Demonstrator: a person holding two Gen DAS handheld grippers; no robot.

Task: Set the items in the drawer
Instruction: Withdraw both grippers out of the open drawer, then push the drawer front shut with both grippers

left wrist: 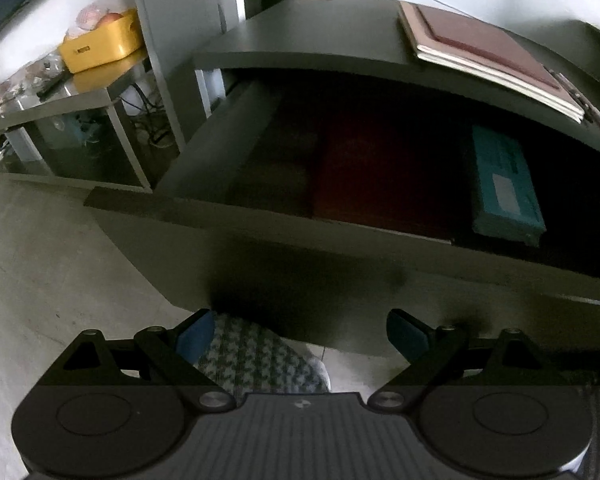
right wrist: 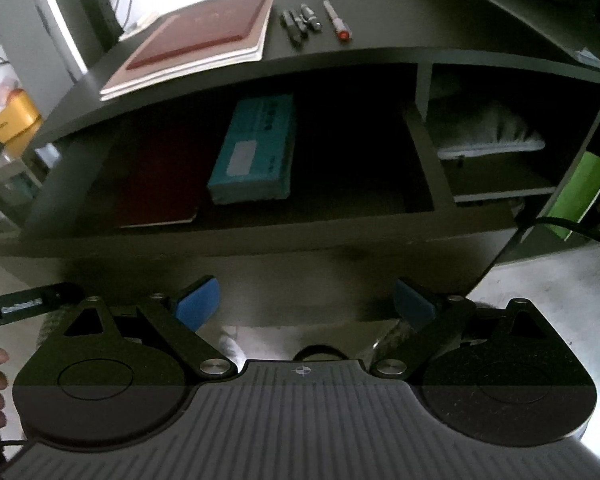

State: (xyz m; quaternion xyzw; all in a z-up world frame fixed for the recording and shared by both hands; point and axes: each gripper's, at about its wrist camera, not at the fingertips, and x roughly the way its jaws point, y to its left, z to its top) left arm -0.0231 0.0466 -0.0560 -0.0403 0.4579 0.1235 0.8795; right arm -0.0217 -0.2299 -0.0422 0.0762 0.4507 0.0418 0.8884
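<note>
Drawer point(right wrist: 260, 236) standing open, teal box point(right wrist: 256, 152) and red book point(right wrist: 160, 184) lying inside. Notebooks point(right wrist: 196, 40) waiting on counter point(right wrist: 380, 40). Both hand-held grippers point(left wrist: 300, 332) point(right wrist: 306, 300) gaping, empty. Risk: notebooks overhanging edge, sliding off.

Home room – desk point(right wrist: 340, 46), notebooks point(right wrist: 196, 40), TV stand point(left wrist: 72, 100)

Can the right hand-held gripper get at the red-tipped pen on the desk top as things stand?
Probably yes: the right hand-held gripper is open and empty, and the red-tipped pen lies alone on the desk top, with nothing over it.
</note>
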